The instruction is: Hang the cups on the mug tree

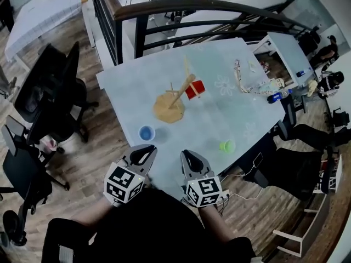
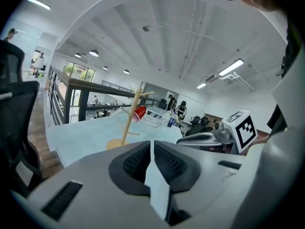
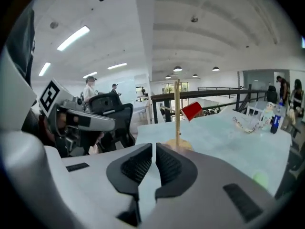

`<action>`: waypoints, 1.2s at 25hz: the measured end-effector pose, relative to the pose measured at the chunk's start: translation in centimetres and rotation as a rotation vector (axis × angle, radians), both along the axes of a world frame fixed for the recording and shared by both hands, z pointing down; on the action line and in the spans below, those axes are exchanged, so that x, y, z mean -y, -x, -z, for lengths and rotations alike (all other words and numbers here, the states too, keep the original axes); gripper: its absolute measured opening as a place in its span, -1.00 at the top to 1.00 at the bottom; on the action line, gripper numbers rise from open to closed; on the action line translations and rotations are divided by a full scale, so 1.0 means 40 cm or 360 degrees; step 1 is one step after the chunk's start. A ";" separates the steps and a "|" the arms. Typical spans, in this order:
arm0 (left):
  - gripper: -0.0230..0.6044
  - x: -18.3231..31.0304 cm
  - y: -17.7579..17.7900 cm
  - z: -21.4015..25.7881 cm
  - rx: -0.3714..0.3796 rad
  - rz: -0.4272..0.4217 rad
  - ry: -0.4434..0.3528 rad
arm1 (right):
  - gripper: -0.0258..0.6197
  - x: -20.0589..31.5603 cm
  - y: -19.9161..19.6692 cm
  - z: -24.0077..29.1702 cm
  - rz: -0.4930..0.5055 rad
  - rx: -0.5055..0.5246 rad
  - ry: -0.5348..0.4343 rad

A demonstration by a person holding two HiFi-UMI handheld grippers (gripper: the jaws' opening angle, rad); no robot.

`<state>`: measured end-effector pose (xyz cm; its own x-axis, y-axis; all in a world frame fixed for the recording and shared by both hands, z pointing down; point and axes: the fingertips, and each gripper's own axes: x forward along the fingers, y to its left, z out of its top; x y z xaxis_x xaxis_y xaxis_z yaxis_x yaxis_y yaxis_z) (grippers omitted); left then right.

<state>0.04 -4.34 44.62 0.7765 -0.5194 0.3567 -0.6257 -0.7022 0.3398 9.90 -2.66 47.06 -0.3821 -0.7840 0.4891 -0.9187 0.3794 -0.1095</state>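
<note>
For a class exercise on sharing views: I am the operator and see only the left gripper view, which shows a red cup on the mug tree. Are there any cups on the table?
Observer: Yes, two. The head view shows a blue cup and a green cup.
Operator: Which one is nearer my left gripper?
Observer: The blue cup. It stands just beyond the left gripper, while the green cup lies off to the side of the right gripper.
Operator: Is the right gripper holding anything?
Observer: No. In the right gripper view its fingers are together with nothing between them.
</note>
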 end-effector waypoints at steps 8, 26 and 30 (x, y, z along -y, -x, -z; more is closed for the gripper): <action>0.82 -0.004 -0.072 0.210 -0.0138 -0.0159 -0.0305 | 0.79 -0.021 -0.034 0.207 -0.0069 0.0262 -0.0229; 0.82 -0.062 -0.088 0.230 -0.0171 -0.0209 -0.0365 | 0.79 -0.066 0.052 0.250 0.0085 0.0106 -0.0346; 0.82 -0.061 -0.086 0.227 -0.0151 -0.0208 -0.0353 | 0.79 -0.067 0.055 0.245 0.0096 0.0103 -0.0334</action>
<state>3.50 -1.92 35.55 0.8667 -0.4698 0.1677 -0.4975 -0.8387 0.2217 7.70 0.01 37.26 -0.4568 -0.8408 0.2904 -0.8872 0.4542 -0.0806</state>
